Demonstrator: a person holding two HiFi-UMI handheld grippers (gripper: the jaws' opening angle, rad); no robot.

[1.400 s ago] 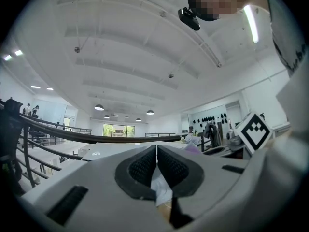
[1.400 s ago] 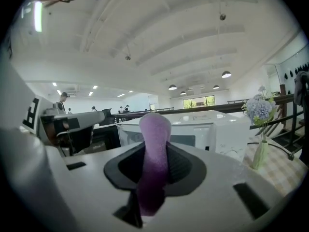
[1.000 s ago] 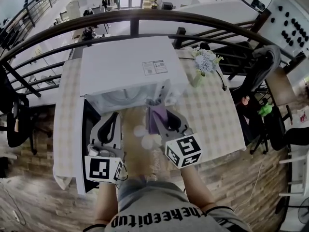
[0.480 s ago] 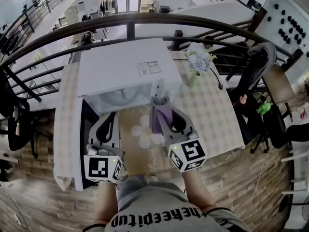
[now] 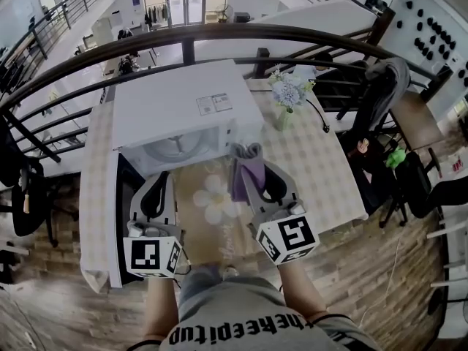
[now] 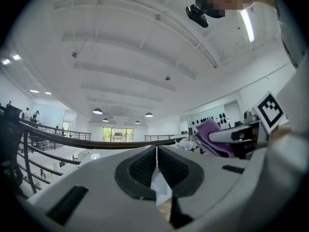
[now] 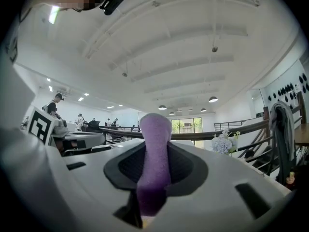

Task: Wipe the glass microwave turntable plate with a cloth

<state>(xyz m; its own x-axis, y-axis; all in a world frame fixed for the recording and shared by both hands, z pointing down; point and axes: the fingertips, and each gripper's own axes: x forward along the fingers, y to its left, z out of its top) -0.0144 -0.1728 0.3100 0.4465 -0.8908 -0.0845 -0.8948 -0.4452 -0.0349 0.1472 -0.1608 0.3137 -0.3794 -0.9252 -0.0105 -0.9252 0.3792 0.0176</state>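
The white microwave (image 5: 179, 108) stands on the table with its door (image 5: 124, 196) swung open to the left. In its cavity lies the round glass turntable plate (image 5: 174, 149), only partly seen. My right gripper (image 5: 246, 157) is shut on a purple cloth (image 5: 252, 175) just in front of the cavity's right side. That cloth (image 7: 154, 144) stands up between the pads of the right gripper (image 7: 154, 166). My left gripper (image 5: 159, 181) is shut with nothing in it, in front of the cavity's left side. The left gripper (image 6: 155, 161) points upward at the ceiling, and the purple cloth (image 6: 212, 134) shows at its right.
A vase of pale flowers (image 5: 285, 97) stands on the checked tablecloth (image 5: 314, 167) right of the microwave. A brownish mat with a white flower print (image 5: 214, 196) lies between the grippers. A dark railing (image 5: 219, 31) runs behind the table, and chairs (image 5: 380, 93) stand at the right.
The head view has shifted, so the microwave sits further left in the picture. Both grippers keep their places before the cavity. The flower print between them has come into focus.
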